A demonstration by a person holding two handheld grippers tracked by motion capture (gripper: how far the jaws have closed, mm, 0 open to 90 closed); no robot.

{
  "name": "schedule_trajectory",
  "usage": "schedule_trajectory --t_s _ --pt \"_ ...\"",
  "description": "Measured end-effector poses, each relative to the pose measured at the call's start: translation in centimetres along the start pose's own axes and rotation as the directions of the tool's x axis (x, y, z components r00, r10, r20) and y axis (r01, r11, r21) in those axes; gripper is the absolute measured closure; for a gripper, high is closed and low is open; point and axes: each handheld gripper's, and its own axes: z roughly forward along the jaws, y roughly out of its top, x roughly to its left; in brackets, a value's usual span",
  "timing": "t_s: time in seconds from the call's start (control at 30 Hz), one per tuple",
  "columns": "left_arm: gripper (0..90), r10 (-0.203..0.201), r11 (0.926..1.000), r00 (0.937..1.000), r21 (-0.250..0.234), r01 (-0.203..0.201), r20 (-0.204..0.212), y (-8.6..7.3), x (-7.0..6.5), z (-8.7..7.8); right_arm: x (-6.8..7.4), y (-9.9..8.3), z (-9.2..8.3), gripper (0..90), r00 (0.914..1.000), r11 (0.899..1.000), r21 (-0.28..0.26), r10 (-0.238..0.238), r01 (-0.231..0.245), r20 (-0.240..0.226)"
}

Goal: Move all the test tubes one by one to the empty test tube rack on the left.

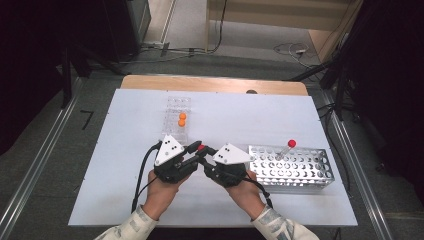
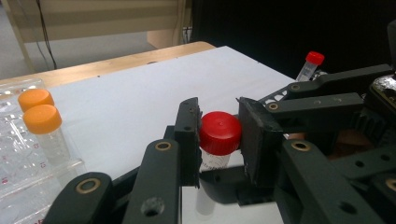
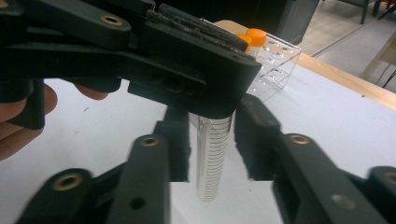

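The white table (image 1: 130, 195) is carrying a metal rack (image 1: 292, 170) at the right, with one red-capped tube (image 1: 286, 148) standing tilted in it, and a clear plastic rack (image 1: 176, 120) toward the far middle, holding two orange-capped tubes (image 1: 182, 119). The two hands are meeting near the table's front centre. The left claw (image 2: 218, 140) is gripping the red cap (image 2: 220, 132) of the graduated tube (image 3: 213, 158), its pads pressing on both sides of the cap. The right claw (image 3: 212, 140) is standing partly open around the tube's clear body, with a visible gap on each side, not pressing on it. The tube is hanging upright between the two claws, above the table.
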Motion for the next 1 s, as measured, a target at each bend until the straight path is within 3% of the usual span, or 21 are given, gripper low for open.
schedule_trajectory --t_s 0.13,0.33,0.7,1.0 --pt "70.9 -0.007 1.0000 1.0000 -0.003 0.007 -0.005 0.1 0.3 -0.2 -0.2 0.0 -0.2 45.9 0.9996 1.000 0.006 0.011 -0.011 -0.025" --pt "70.8 -0.024 0.9997 0.9994 -0.011 0.024 -0.024 0.2 0.9 -0.4 -0.9 -0.1 -1.4 37.4 0.9985 1.000 0.004 0.030 -0.030 -0.047" --pt "70.8 -0.058 0.9979 0.9962 -0.032 0.056 -0.065 0.4 2.3 -1.1 -3.4 -1.6 -3.9 33.5 0.9944 0.995 0.013 0.096 -0.096 -0.045" --pt "70.9 -0.076 0.9967 0.9922 -0.036 0.073 -0.099 0.6 3.3 -2.0 -4.7 -2.7 -6.5 32.0 0.9928 0.993 -0.001 0.118 -0.118 -0.017"
